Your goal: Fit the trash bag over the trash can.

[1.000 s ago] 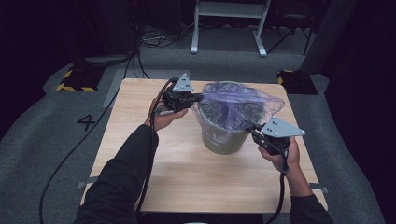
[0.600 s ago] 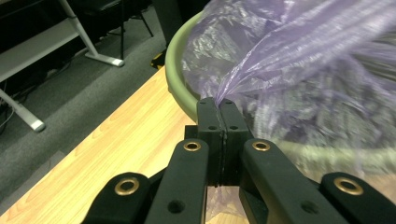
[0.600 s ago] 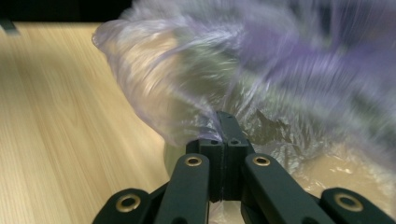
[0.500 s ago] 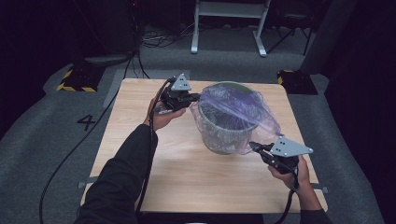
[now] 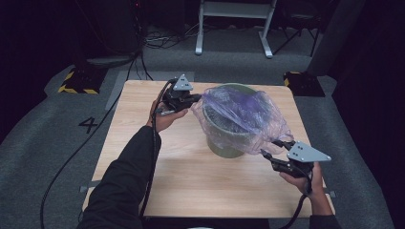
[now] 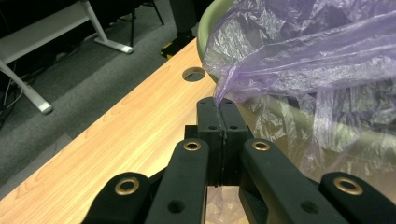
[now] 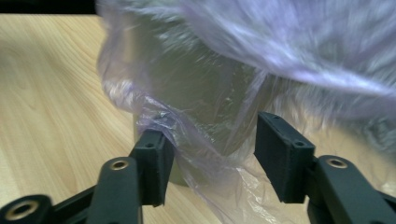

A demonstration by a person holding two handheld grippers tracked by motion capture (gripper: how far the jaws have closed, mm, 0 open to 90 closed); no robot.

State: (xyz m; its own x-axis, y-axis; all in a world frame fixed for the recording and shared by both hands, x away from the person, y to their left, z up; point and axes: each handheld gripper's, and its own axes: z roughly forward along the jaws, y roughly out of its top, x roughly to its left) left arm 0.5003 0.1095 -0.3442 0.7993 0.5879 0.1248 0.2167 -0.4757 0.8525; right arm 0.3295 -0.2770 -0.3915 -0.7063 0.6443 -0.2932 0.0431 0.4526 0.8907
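Step in hand: lining green bin (image 5: pixel 228 138) w/ purple bag (image 5: pixel 248 117). Left gripper (image 5: pixel 193 98) clenched on bag edge at its tips. Right gripper (image 5: pixel 270 148) jaws just opened — film loose between, ungripped. Next: re-grip hem, draw it down past rim

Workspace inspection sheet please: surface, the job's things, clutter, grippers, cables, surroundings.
Surface: wooden table, round hole by its far edge in the left gripper view.
Job's things: green bin upright; purple bag draped over its rim.
Clutter: nothing seen.
Grippers: left gripper shut on the bag's edge; right gripper has just been opening, bag film loose between its jaws.
Cables: one trails off the table's near left to the floor.
Surroundings: grey carpet, white frame legs, dark beyond.
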